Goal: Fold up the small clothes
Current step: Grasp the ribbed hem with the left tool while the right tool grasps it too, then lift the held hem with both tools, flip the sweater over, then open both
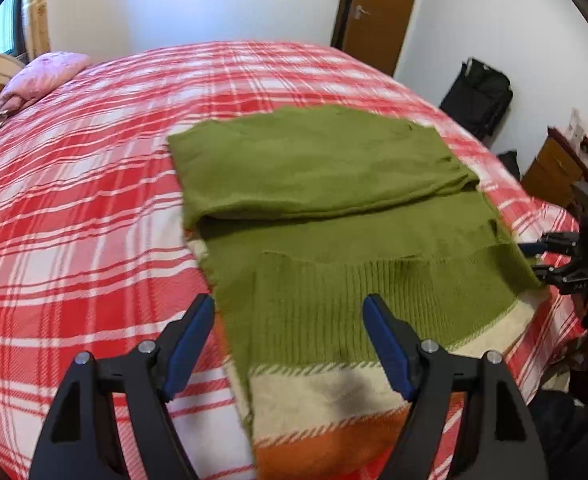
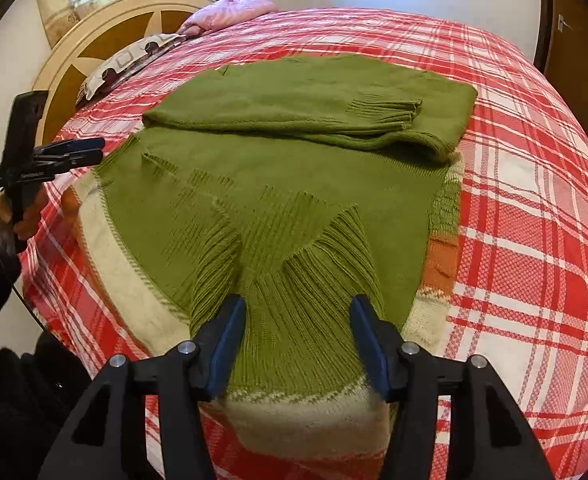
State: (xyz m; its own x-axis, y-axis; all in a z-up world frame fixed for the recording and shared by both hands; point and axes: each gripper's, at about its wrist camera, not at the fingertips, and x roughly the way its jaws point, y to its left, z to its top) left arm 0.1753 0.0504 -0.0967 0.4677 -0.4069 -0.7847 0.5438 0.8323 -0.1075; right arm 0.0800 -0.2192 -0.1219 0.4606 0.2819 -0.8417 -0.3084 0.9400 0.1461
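One green sweater (image 1: 334, 208) is laid flat on the bed (image 1: 74, 208), occupying the centre and lower centre of both frames; its upper part is folded down over the body, and one ribbed cuff (image 2: 390, 110) is seen at centre right of the right wrist view. The hem is banded cream and orange at the lower centre. In the left wrist view a broad band of bare red-and-white plaid bedspread is left open along the whole left half of the frame; on the right only a narrow strip of bedspread is seen before the bed edge.

Two grippers are counted. The left gripper (image 1: 288, 312) is held at lower centre of its own view, jaws spread wide across the sweater's left edge, nothing held. The right gripper (image 2: 296, 312) is held likewise over the ribbed hem, jaws wide, nothing held.

Listed from left to right in the left wrist view: one window at upper left, one pink pillow (image 1: 42, 76), white walls, one brown door (image 1: 378, 12) at upper right, one black bag (image 1: 478, 96) on the floor, one wooden cabinet (image 1: 554, 168) at right edge. In the right wrist view, one rounded headboard (image 2: 106, 40) is seen at upper left.
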